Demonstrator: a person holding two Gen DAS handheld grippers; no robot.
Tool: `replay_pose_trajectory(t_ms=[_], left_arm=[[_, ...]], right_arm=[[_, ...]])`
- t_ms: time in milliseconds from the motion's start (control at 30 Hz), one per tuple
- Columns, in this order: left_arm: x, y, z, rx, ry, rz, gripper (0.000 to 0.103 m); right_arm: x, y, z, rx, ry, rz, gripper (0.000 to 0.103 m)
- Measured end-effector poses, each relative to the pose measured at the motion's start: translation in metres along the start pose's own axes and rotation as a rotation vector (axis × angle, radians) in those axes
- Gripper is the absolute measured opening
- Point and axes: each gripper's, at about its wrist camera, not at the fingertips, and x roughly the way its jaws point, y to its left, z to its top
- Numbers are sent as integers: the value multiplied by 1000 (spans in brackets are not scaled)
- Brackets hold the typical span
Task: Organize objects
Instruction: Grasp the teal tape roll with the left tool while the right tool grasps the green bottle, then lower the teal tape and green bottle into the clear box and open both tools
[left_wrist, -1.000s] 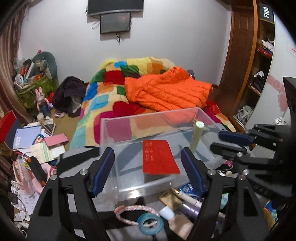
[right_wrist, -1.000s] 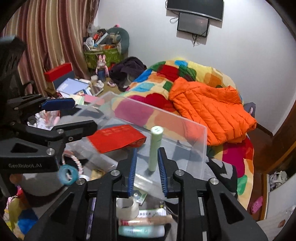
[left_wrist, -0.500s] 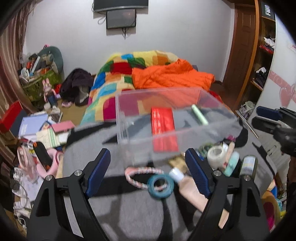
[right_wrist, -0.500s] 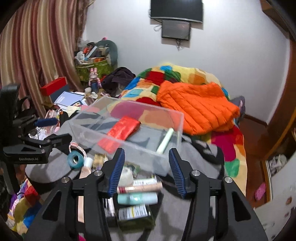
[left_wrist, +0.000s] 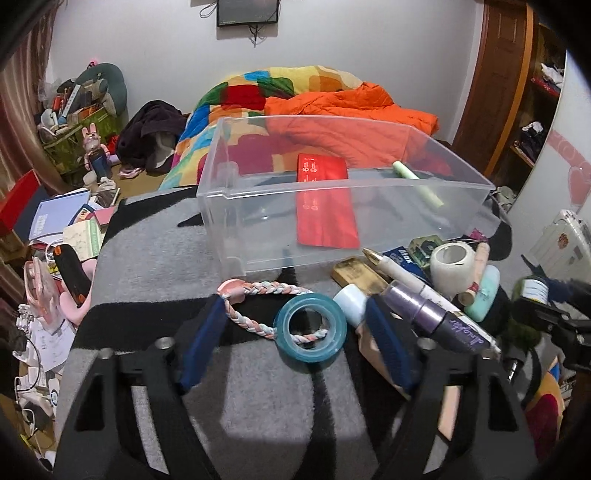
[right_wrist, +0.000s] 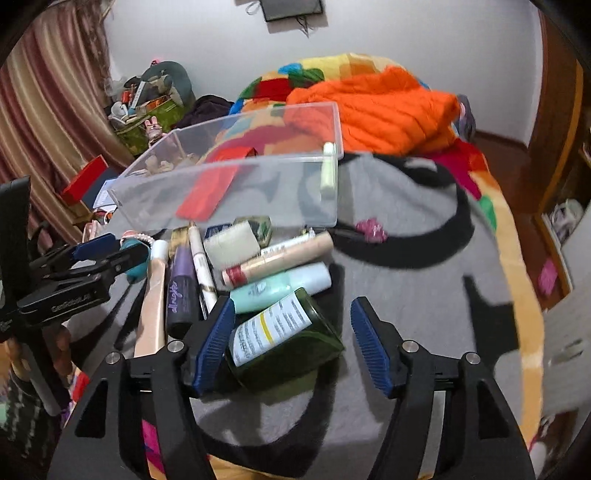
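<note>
A clear plastic bin (left_wrist: 258, 206) stands on the grey blanket and holds a red packet (left_wrist: 325, 199) and a pale green tube (left_wrist: 421, 181). My left gripper (left_wrist: 295, 336) is open around a teal tape roll (left_wrist: 310, 332) lying on a braided band (left_wrist: 258, 291). My right gripper (right_wrist: 291, 343) is open around a dark green bottle (right_wrist: 284, 339) with a white label. The bin (right_wrist: 236, 184) also shows in the right wrist view. Loose cosmetics lie between: a purple tube (left_wrist: 432, 317), a white tape roll (left_wrist: 452, 264), a mint bottle (right_wrist: 280, 288).
The grey and black blanket (left_wrist: 155, 258) covers the work surface. Behind it a bed carries a colourful quilt and an orange jacket (left_wrist: 354, 118). Papers and clutter lie on the floor at left (left_wrist: 59, 221). A wooden shelf stands at right (left_wrist: 532, 85).
Both grippers have pulled back from the bin and dropped low. The right one let go of the pale green tube, which now lies in the bin, and opened wide over the green bottle.
</note>
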Motion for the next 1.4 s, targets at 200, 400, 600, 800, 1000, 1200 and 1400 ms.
replay_pose_trajectory(t_ms=[200, 400, 600, 800, 1000, 1200, 1400], left_arm=[[3, 7, -7, -45, 14, -38, 44], [-8, 5, -12, -47, -3, -44, 40], [-25, 3, -20, -49, -19, -68, 40], [-39, -10, -25, -14, -38, -79, 40], [-49, -18, -18, 6, -75, -73, 40], [-57, -13, -1, -3, -115, -68, 40], [-57, -1, 20, -21, -148, -56, 40]], right_arm=[[-7, 0, -6, -14, -19, 4, 62], [-13, -8, -12, 13, -12, 5, 71], [-19, -24, -21, 91, 1, 31, 82], [-13, -25, -33, 122, 56, 97, 77], [-20, -14, -26, 92, -9, 82, 61], [-32, -5, 1, 37, -87, 68, 61], [-43, 4, 44, -2, -203, 69, 61]])
